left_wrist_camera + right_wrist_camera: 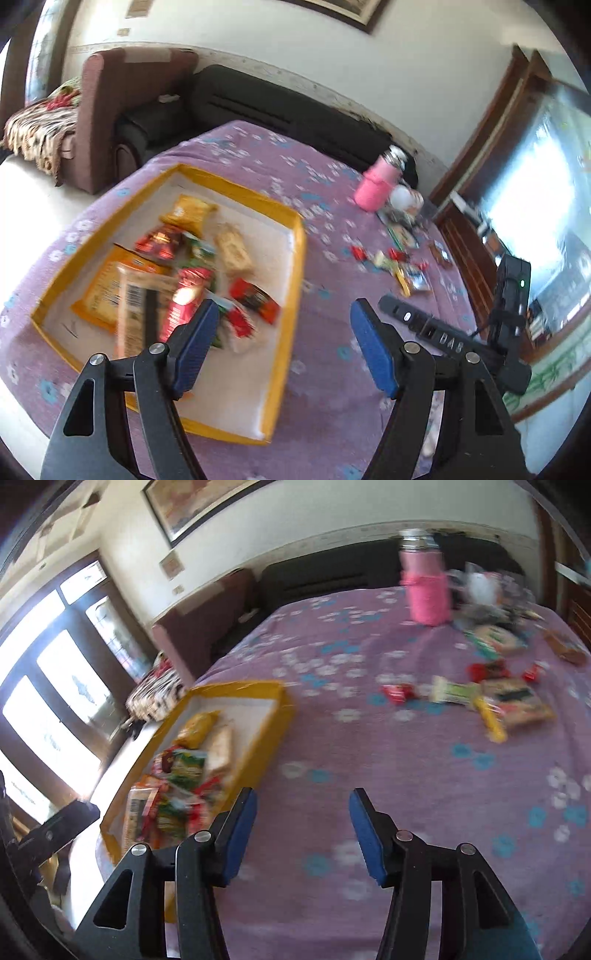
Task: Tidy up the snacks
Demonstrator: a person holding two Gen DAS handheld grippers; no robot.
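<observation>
Both claws stand apart and empty over a surface draped in a purple flowered cloth — the left claw above the near end of a yellow-rimmed tray, the right claw over bare cloth just beside that tray. The tray holds a heap of snack packets, red, orange and green, while more packets lie scattered on the cloth well apart from it. A pink bottle stands upright at the far edge near a dark sofa — the views are blurred, so labels cannot be read.
</observation>
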